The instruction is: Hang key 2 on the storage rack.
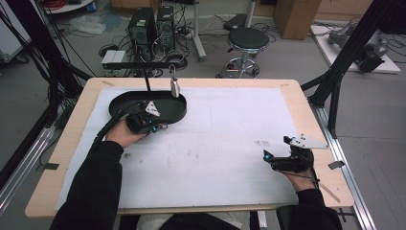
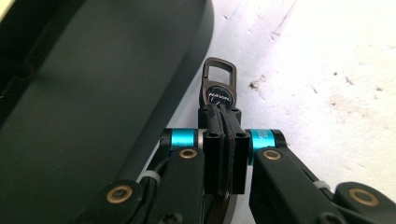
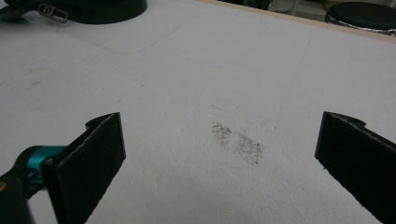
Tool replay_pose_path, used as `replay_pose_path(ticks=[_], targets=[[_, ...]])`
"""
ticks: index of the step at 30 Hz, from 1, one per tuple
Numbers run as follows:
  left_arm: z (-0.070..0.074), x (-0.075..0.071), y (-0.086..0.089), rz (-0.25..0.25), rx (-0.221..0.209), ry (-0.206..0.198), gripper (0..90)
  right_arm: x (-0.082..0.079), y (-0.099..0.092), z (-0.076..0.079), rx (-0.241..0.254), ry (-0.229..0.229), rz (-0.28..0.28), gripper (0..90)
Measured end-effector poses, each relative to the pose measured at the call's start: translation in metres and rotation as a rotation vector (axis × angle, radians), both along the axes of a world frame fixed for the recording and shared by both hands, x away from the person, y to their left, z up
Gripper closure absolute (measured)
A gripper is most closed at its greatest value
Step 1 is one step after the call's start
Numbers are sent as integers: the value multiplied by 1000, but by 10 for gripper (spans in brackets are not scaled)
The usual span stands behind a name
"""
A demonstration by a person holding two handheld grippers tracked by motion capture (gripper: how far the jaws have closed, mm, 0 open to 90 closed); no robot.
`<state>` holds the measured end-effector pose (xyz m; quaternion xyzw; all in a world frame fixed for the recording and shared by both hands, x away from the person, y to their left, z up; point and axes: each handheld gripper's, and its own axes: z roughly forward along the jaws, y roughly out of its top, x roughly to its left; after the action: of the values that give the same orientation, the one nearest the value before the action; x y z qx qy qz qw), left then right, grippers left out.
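— What does the left gripper (image 2: pixel 224 128) have?

— A dark metal key-ring clip (image 2: pixel 219 86). Its jaws are pressed together on the clip's lower end, and the clip's loop sticks out past the tips, just beside the black oval tray (image 2: pixel 93 93), over the white mat (image 2: pixel 327 70).

— Any writing on it?

— There is a small round badge with white letters on the clip; it looks like a brand name, but it is too small to read surely.

— And the right gripper (image 3: pixel 219 149)?

— Its jaws stand wide apart with nothing between them, over a grey smudge (image 3: pixel 238 142) on the mat, well away from the tray.

— Anything else near the tray?

— In the high view a second silvery clip (image 1: pixel 175 87) hangs from a black bar (image 1: pixel 139 64) above the tray's far rim.
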<state>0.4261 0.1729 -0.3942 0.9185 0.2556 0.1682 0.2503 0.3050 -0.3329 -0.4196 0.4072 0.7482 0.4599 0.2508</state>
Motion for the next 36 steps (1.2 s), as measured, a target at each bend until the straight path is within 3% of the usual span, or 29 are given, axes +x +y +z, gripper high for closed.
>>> replay_pose_path(ticks=[9, 13, 22, 27, 34, 36], targets=[[23, -3, 16, 62, -31, -14, 877, -3, -3, 2, 13, -7, -15, 11], [32, -4, 22, 91, -63, 1, 877, -4, -5, 2, 17, -6, -23, 11], [58, -9, 32, 116, -115, -36, 877, -1, -2, 1, 23, 4, -11, 11], [72, -8, 30, 114, -99, -61, 877, 0, -1, 1, 23, 1, -9, 11], [93, -1, 37, 140, -136, -92, 876, 1, 0, 1, 33, 4, 1, 11], [97, 3, 39, 156, -124, -91, 876, 2, 0, 1, 32, 7, -2, 11]])
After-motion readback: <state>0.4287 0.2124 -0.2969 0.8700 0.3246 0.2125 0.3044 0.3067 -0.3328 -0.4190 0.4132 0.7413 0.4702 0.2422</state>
